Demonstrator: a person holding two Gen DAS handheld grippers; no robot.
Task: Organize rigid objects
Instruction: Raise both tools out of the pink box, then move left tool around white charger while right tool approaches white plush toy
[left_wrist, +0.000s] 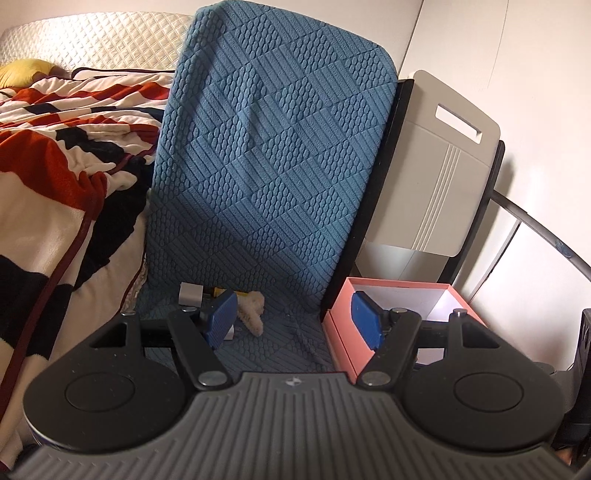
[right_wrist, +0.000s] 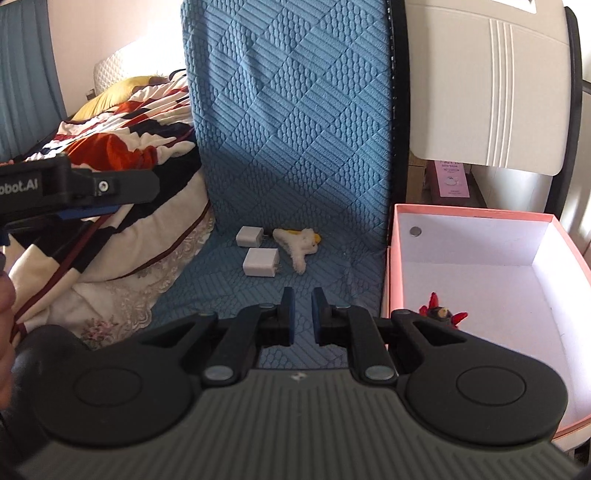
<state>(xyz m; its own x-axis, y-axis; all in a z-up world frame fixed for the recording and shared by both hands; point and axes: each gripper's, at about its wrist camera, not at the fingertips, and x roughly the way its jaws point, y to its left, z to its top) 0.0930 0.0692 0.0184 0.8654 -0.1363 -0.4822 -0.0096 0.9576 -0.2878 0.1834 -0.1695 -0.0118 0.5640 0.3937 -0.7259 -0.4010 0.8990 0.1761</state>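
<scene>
Right wrist view shows most of what matters: a chair covered in a blue quilted cover (right_wrist: 291, 147), with a pink box (right_wrist: 476, 218) standing just beside the seat on its right. Inside the box lie a small red and black toy figure (right_wrist: 441, 314) near the front and a small round metal disc (right_wrist: 416, 231), possibly a coin or magnet, against the back wall. These seem already sorted.

Left on the seat are two white charger plugs, the far charger (right_wrist: 249, 236) and the near charger (right_wrist: 260, 262), close together, and a small white plush toy (right_wrist: 300, 243) with yellow trim just to their right. Being soft, the plush probably stays out of the box; that is a guess from the task wording.

The right claw (right_wrist: 303, 314) hangs above the front of the seat with its blue pads nearly closed, a narrow gap between them, and nothing held. The left claw (left_wrist: 295, 317) is spread wide and empty; in the left wrist view its left pad sits low over the chargers, one grey-white block (left_wrist: 190, 293) showing just behind it, while its right pad lies in front of the box's near wall.

By my judgement the task is roughly half done: two items boxed, two chargers still to move.
</scene>
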